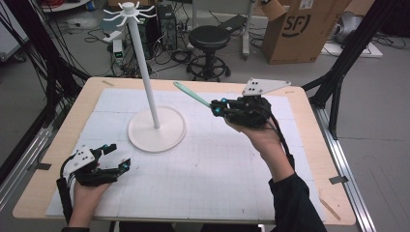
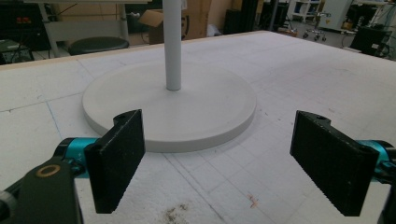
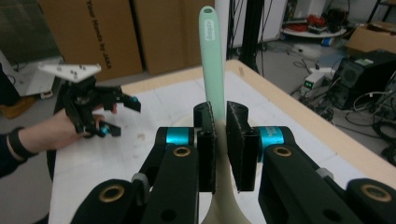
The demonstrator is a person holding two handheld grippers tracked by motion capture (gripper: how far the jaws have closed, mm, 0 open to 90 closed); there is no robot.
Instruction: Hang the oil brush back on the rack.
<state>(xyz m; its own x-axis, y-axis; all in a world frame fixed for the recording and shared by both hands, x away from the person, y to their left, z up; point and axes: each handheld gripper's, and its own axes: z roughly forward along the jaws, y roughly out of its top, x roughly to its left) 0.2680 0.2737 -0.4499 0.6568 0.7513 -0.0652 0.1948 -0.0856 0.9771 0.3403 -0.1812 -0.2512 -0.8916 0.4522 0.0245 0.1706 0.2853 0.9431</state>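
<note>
Mint-green silicone spatula [image 1: 192,94], clamped between the fingers [image 3: 206,140] of the right gripper [image 1: 216,108], held aloft at about two o'clock from the rack's base, handle slanting toward eleven o'clock. Handle slim, flat, smooth, pierced by a hanging hole at the tip; lower part pale cream, flaring wide. Carry step in hand, by the look of it: next, probably lifting higher and threading the hole over one prong of the white hook rack [image 1: 128,13]. Rack: plain round pole on a broad, matte disc base [image 2: 205,116]. Left gripper [image 1: 112,157] idle at seven o'clock, fingers wide apart, nothing between. Worktop [image 1: 232,169] covered in white gridded matting.
</note>
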